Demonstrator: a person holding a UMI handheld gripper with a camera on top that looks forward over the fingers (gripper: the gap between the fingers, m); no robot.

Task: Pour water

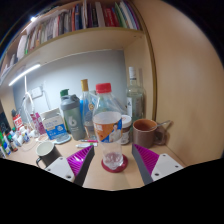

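A clear plastic bottle (105, 115) with a red cap and an orange-blue label stands on the wooden desk (110, 177), just beyond the fingers. In front of it a clear glass (113, 156) sits on a round dark-red coaster (114, 166), between the fingertips' line and the bottle. My gripper (112, 163) is open, its magenta pads (147, 159) spread wide to either side of the glass, with clear gaps and nothing held.
A brown mug (145, 131) stands to the right, a dark mug (46, 152) to the left. Behind are a green-capped jar (72, 118), a tall clear bottle (134, 96), and several small items. A bookshelf (70, 30) hangs overhead; a wall closes the right side.
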